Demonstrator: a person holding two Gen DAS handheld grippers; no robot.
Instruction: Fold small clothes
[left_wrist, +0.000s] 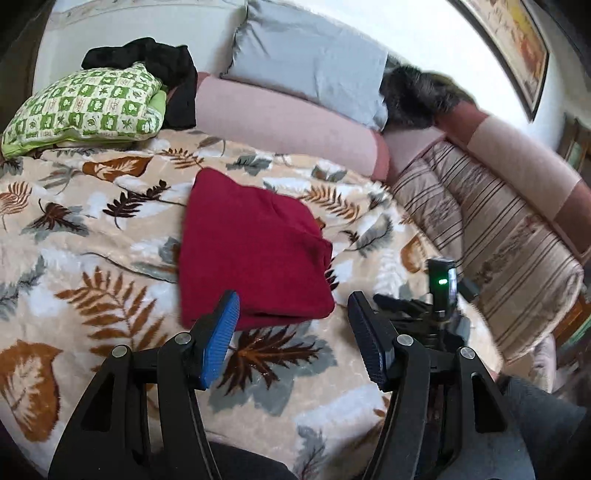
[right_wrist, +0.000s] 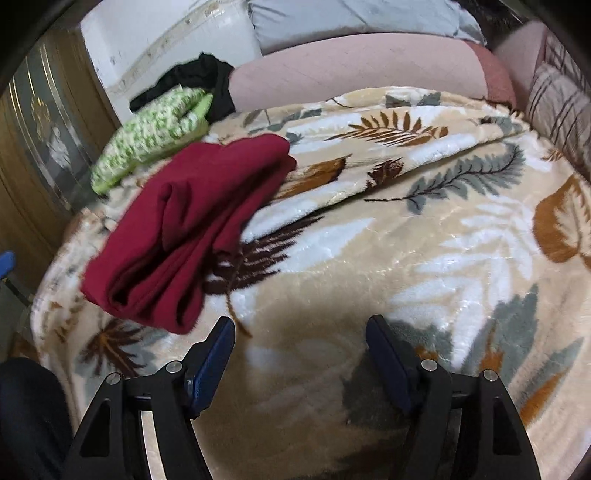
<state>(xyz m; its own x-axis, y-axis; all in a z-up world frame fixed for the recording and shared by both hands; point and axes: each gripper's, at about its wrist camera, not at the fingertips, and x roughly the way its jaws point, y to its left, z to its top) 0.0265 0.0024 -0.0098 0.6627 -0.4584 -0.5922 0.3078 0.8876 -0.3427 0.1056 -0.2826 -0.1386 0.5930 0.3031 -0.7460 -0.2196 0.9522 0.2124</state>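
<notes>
Both my left gripper (left_wrist: 293, 314) and right gripper (right_wrist: 300, 343) hang released, holding nothing. The red cloth (left_wrist: 251, 251) looks folded; I'd square its near edge gently, without dragging the blanket (left_wrist: 92, 229).

A leaf-patterned fleece blanket (left_wrist: 110, 236) covered the seat of a pink sofa (left_wrist: 280, 118); a grey pillow (left_wrist: 310, 55) leaned on its backrest below a white wall (right_wrist: 166, 44); striped cushions (left_wrist: 498, 236) ran along the right; a framed picture (left_wrist: 517, 48) hung above; a wooden cabinet (right_wrist: 33, 155) stood at left.
</notes>
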